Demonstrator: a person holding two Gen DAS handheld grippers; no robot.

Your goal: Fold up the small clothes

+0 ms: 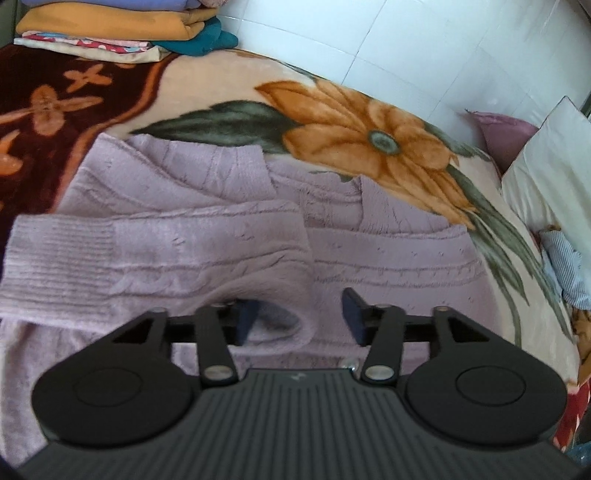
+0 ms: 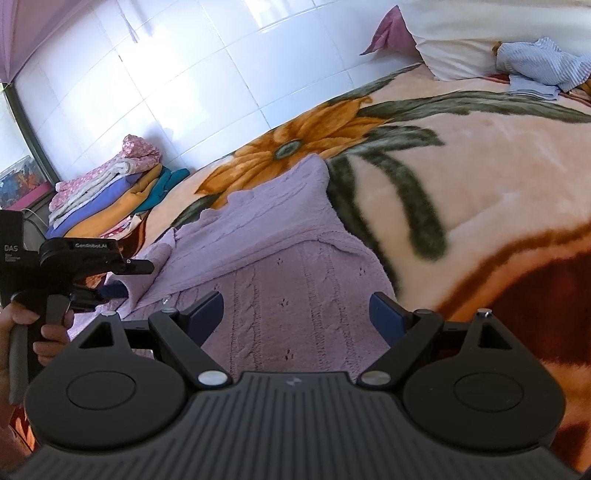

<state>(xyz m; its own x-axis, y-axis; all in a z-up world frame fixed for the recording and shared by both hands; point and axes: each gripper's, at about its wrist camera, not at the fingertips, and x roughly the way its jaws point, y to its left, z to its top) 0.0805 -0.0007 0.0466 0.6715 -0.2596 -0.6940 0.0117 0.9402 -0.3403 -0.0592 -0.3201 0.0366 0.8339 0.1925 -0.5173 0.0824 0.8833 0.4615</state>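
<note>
A lilac cable-knit sweater (image 1: 388,254) lies flat on the flowered blanket (image 1: 207,85). One sleeve (image 1: 147,251) is folded across its body, ribbed cuff to the left. My left gripper (image 1: 301,317) stands open low over the sweater's near part. The rounded fold of the sleeve lies between the jaws against the left pad, and the right pad is apart from it. In the right wrist view the sweater (image 2: 280,258) stretches away, and my right gripper (image 2: 297,314) hovers open over its hem side with nothing gripped. At the left a hand (image 2: 48,332) holds the left gripper (image 2: 125,278).
A stack of folded clothes (image 1: 110,26) (image 2: 110,199) sits at the blanket's far corner by the tiled wall (image 1: 406,44). Pillows (image 1: 546,166) (image 2: 461,37) and a blue striped garment (image 1: 565,266) (image 2: 539,62) lie at the other end. Bare blanket (image 2: 498,177) stretches right of the sweater.
</note>
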